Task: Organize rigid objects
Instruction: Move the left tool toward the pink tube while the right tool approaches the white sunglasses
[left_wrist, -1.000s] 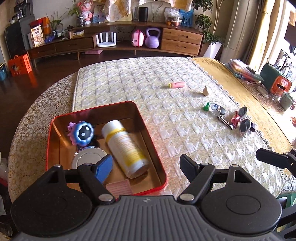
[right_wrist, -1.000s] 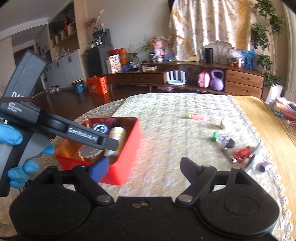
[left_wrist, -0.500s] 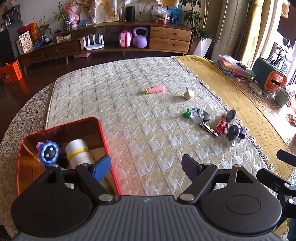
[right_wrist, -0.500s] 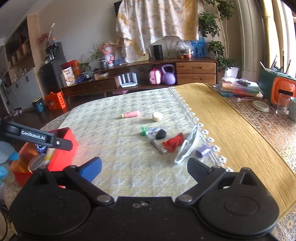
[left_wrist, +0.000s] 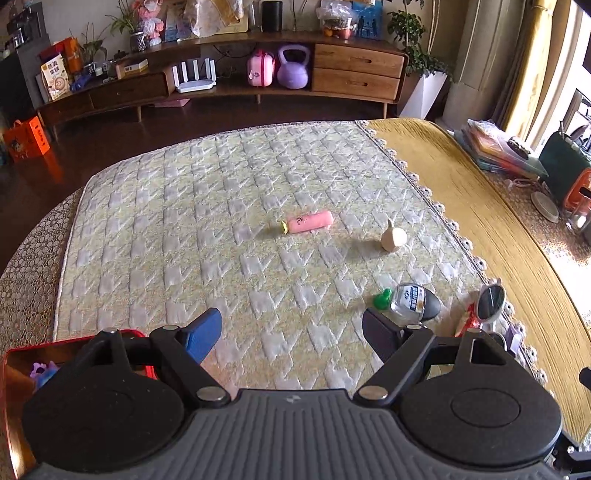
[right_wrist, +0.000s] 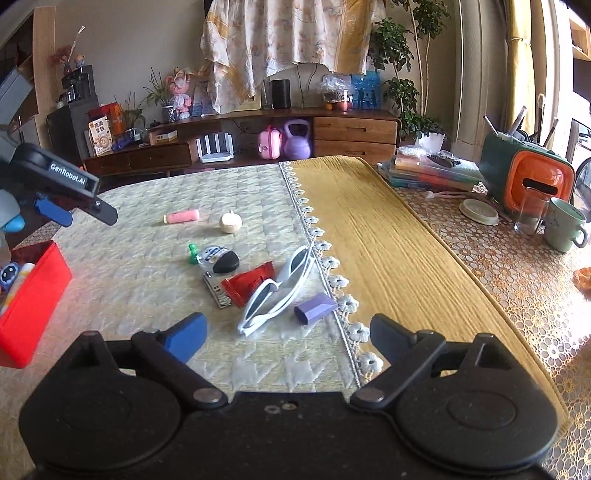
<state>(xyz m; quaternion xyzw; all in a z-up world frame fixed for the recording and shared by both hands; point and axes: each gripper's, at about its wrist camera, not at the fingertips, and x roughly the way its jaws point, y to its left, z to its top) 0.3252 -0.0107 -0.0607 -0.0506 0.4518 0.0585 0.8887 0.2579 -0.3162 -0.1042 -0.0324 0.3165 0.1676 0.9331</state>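
A: How are the fingers set?

B: The left gripper (left_wrist: 291, 328) is spread wide, nothing between its blue and black pads; only quilted, pale cloth (left_wrist: 221, 206) is seen there; the right gripper (right_wrist: 286, 334) is closing from a wide spread, empty too.

A: What is found ahead of them?

B: Just beyond the right gripper, white-framed sunglasses (right_wrist: 277, 291) and a lilac block (right_wrist: 316, 307) are laid; a crinkled red packet (right_wrist: 249, 282) touches the frame; further ahead, a pink cylinder (right_wrist: 181, 216) and a round, cream knob (right_wrist: 230, 222); the red tin tray (right_wrist: 31, 295) is kept left of the blue finger.
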